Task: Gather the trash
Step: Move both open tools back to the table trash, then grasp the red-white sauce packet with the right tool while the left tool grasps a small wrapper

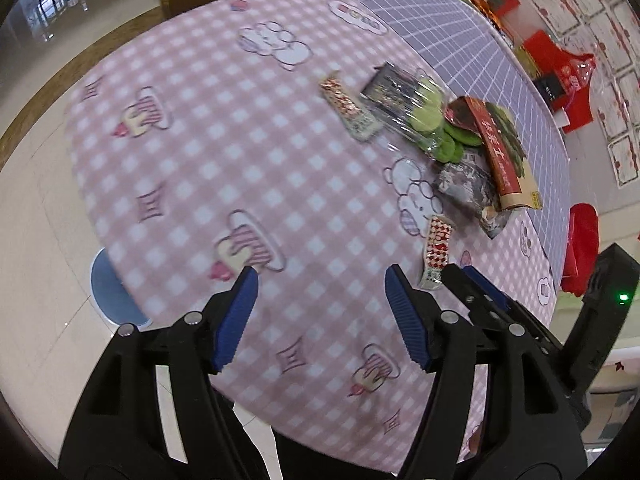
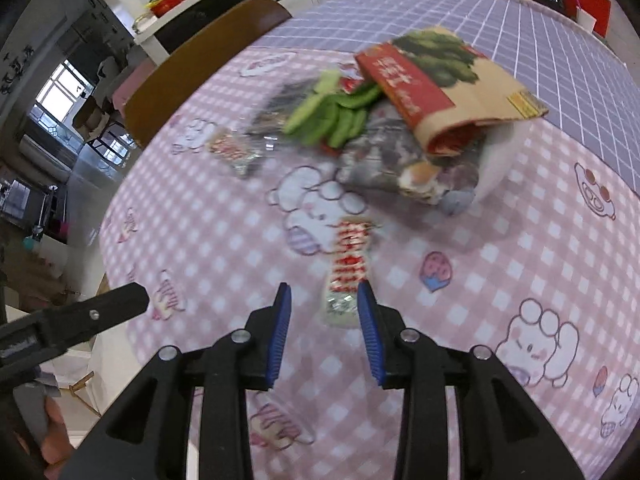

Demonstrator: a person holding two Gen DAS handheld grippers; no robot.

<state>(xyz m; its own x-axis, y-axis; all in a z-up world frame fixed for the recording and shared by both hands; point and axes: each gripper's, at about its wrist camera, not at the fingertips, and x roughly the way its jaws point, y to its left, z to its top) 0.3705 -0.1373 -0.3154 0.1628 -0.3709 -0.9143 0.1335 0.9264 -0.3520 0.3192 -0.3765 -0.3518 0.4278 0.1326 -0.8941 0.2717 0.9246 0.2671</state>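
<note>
Two grippers over the table, both tilted steeply down, and the count begins. The left gripper (image 1: 320,276), black with ribbed blue pads, stands wide apart with only pink checked cloth between its fingers. The right gripper (image 2: 325,294), same build, sits at a narrower gap, nothing pressed between its pads; the near end of a wrapper shows in the gap, lying on the cloth beyond.

Trash count: two small red-and-white patterned snack wrappers. The near one (image 2: 347,272) lies flat by itself just ahead of the right gripper; in the left wrist view it (image 1: 437,252) peeks out beside that gripper's tip. The far red-and-white wrapper (image 1: 349,108) lies on the other side of the pile. The pile itself: one clear plastic packet of green slices (image 1: 430,120), one dark foil pouch (image 1: 386,86) behind it, one tan-and-red paper bag printed with green vegetables (image 2: 452,88) on top, and one crumpled grey printed bag (image 2: 396,160) under it. All blurred, so finer detail is not readable.

Edges now. The pink gingham tablecloth with cartoon bears and cupcakes (image 1: 200,140) covers the near part of the round table and meets a lilac grid cloth (image 2: 520,28) at a seam just behind the pile. The rim curves close under both grippers. A broad stretch of bare pink cloth lies left of the pile. One brown chair back (image 2: 192,76) stands at the far rim; one blue stool (image 1: 114,292) sits below the near edge.
</note>
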